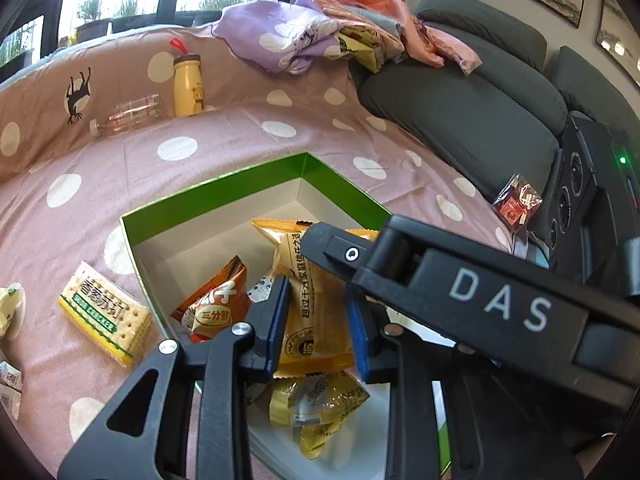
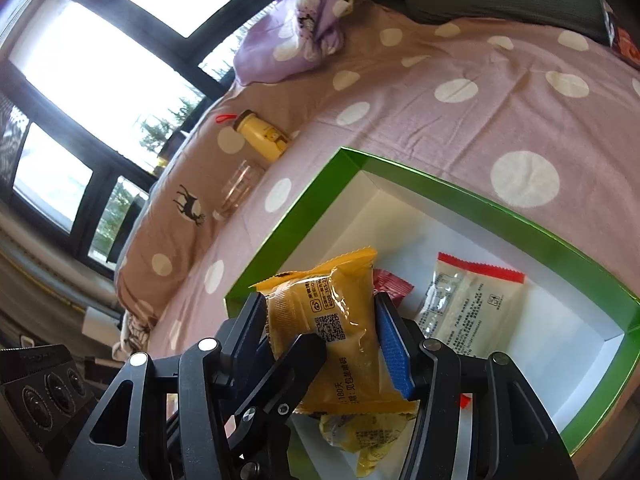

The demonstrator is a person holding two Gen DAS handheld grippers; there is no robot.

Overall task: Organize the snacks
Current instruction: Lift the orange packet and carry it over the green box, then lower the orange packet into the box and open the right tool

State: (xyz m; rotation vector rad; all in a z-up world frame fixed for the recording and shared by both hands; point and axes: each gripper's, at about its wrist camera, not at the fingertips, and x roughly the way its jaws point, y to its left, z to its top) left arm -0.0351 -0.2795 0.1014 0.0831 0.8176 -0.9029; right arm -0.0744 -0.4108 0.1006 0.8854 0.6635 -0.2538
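from the left view, my left tongs (image 1: pixel 318 322) were clamped on a yellow pack (image 1: pixel 310 300), both blue pads pressed into its sides, over the green box (image 1: pixel 224 188). my right tongs (image 1: pixel 320 240) crossed in from the right and their tip lay against the same pack's top. an orange pack (image 1: pixel 214 304) lay in the box just left of my pads; a cracker pack (image 1: pixel 106 314) sat outside, further left. risk, as i judged it: two tongs on one slippery wrapper could tug against each other and tear or drop it.

from the right view, my right tongs (image 2: pixel 322 340) gripped the yellow pack (image 2: pixel 336 320) across its middle. it looked puffy and glossy, creased at the pads. a white pack (image 2: pixel 472 308) lay right of them in the box (image 2: pixel 500 210).
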